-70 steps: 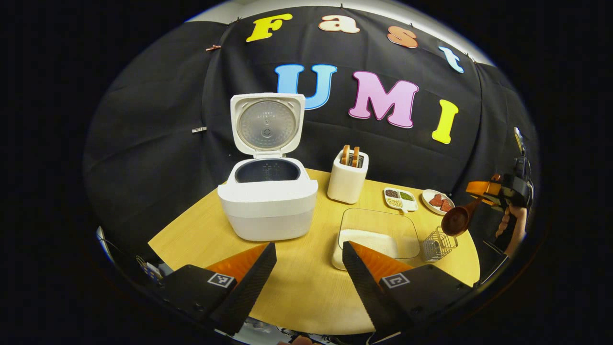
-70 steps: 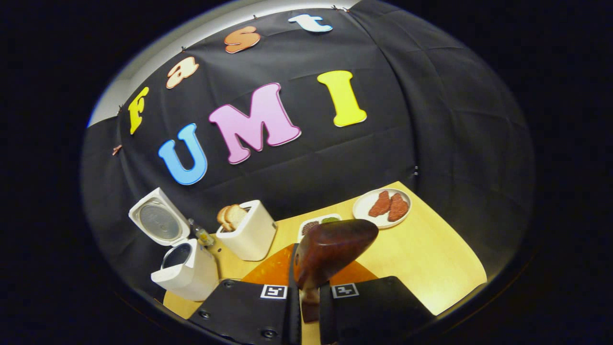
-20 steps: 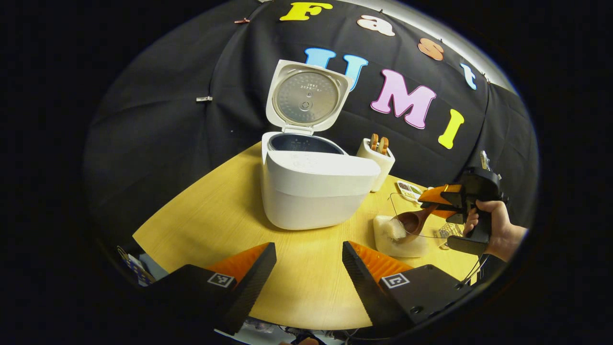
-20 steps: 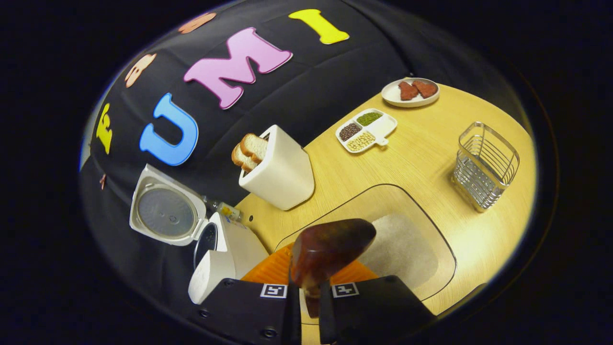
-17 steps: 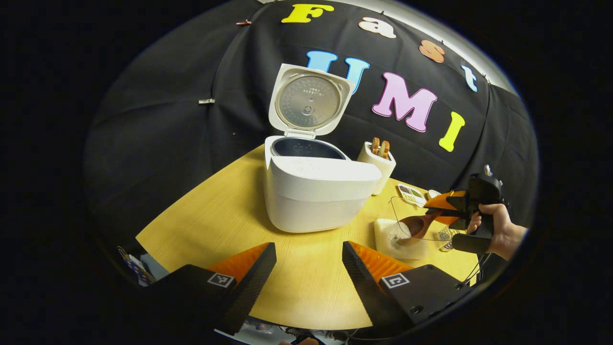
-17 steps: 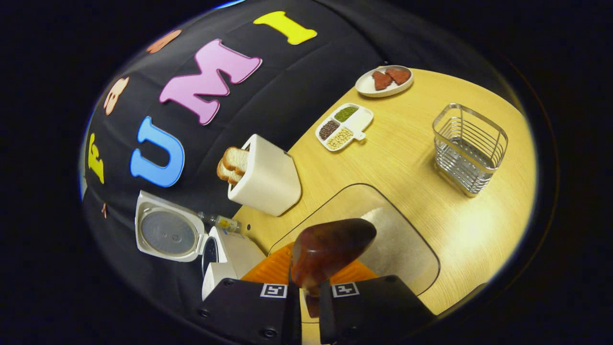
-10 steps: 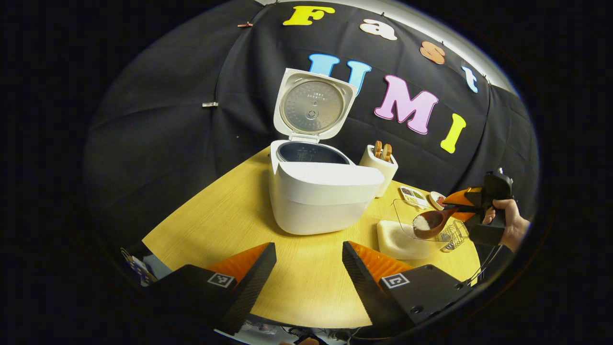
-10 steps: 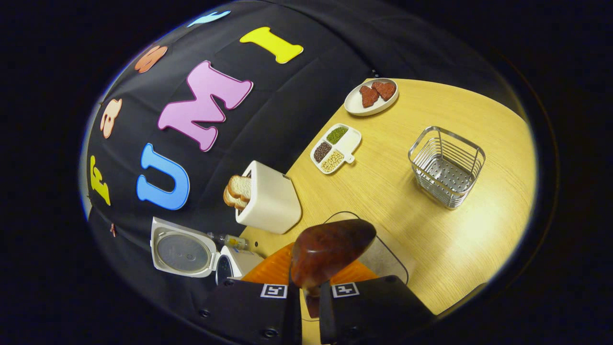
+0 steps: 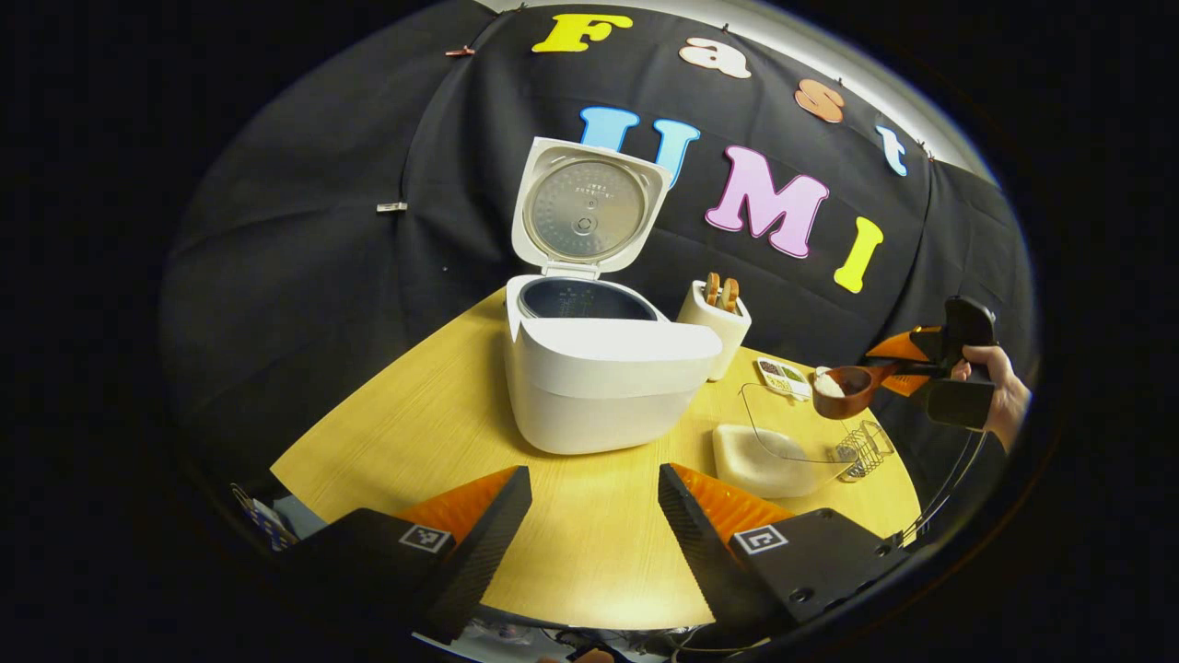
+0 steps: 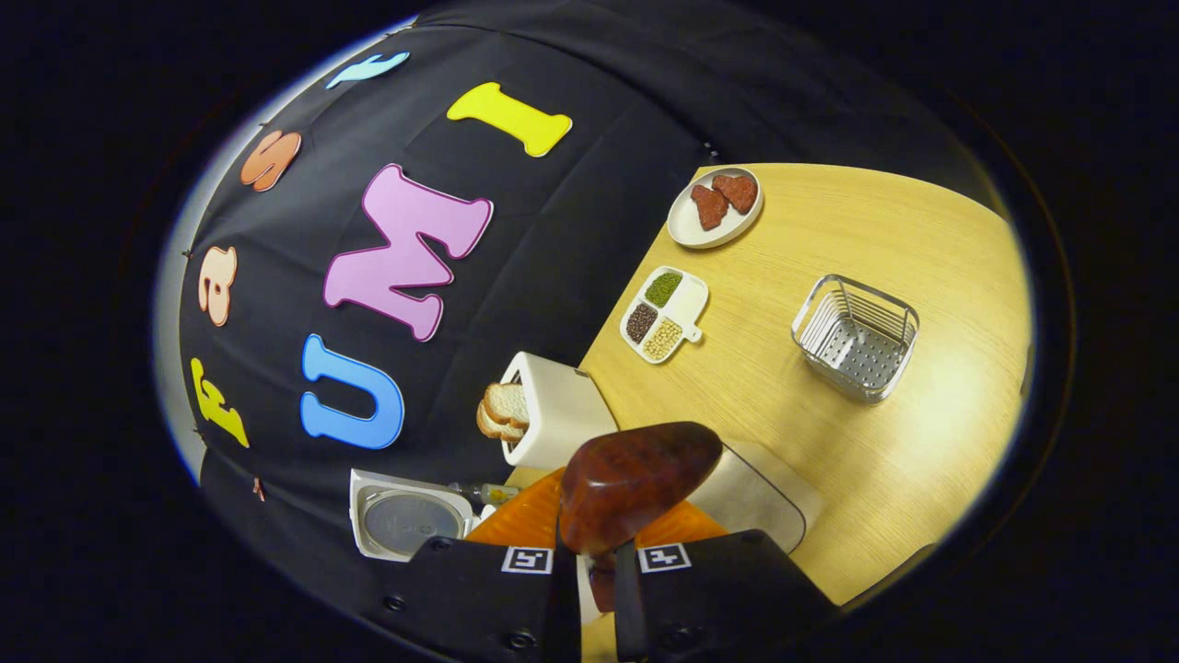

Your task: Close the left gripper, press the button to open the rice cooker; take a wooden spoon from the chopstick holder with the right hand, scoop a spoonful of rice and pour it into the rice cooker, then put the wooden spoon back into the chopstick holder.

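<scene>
Seen in the left gripper view: rice cooker (image 9: pixel 599 378) standing on the wooden worktop (image 9: pixel 433 433), lid (image 9: pixel 587 207) swung fully upright, dark inner pot (image 9: pixel 585 300) exposed. Left hand-held gripper (image 9: pixel 595 516) hovering low over the near edge of the worktop, fingers spread wide apart, nothing between them. Farther off to the right, right hand-held gripper (image 9: pixel 907 361) raised above the worktop in a person's hand (image 9: pixel 999 391), clamped on the handle of the wooden spoon (image 9: pixel 846 387), bowl pointing toward the cooker and carrying a small heap of white rice (image 9: pixel 826 385). Spoon held level, well apart from the cooker's opening, above the clear rice container (image 9: pixel 783 451) that sits just right of the cooker. Wire chopstick holder (image 9: pixel 864 449) standing just beside that container, toaster (image 9: pixel 714 327) with bread slices behind the cooker. In the right gripper view: fingers pressed close together around the spoon's neck at (image 10: pixel 596 562), dark rounded back of the spoon bowl (image 10: pixel 636 483) hiding its contents. Beyond it, the rice container (image 10: pixel 764 497) directly below, chopstick holder (image 10: pixel 857 336) upright farther out on the worktop (image 10: pixel 921 442), divided dish of beans (image 10: pixel 665 315) and plate with reddish pieces (image 10: pixel 717 204) near the wall. Cooker lid (image 10: pixel 410 523) peeking at lower left beside the toaster (image 10: pixel 553 410).
</scene>
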The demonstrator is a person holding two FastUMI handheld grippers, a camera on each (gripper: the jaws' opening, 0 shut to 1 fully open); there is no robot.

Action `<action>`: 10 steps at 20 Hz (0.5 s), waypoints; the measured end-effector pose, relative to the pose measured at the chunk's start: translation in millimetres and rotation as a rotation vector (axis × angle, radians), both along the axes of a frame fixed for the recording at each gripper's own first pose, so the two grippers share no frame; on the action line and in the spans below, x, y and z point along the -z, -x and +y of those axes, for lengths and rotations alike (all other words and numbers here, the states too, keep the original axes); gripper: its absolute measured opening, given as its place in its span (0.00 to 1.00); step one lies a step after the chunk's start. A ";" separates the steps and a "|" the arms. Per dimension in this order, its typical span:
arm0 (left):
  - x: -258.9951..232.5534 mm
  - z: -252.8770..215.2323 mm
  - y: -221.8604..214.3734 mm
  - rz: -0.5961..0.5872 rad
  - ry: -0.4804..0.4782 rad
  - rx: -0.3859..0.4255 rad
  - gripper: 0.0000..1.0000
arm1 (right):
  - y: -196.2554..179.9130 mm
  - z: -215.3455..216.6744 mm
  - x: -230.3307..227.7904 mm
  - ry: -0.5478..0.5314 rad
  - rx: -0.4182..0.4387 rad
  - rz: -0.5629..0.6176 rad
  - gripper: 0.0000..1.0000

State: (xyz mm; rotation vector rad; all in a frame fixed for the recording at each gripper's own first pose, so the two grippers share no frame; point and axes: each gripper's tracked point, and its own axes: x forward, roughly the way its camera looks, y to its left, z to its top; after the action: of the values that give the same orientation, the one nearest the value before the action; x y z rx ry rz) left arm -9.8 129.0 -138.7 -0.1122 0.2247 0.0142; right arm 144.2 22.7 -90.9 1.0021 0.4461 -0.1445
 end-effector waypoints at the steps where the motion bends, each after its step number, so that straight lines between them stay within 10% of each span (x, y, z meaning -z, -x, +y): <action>1: -1.3 0.5 0.0 -0.005 0.002 0.000 0.96 | -4.5 6.9 -6.8 -0.006 -0.008 -0.011 0.19; 10: 3.9 23.5 4.8 -0.003 0.044 -0.047 0.96 | -46.3 73.4 -58.1 -0.095 -0.070 -0.084 0.19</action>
State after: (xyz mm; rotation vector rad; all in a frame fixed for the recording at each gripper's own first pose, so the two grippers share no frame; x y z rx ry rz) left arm -14.6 152.5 -142.6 -0.1613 0.2193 0.0555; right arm 190.5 96.0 -32.8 1.0803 0.4142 -0.0183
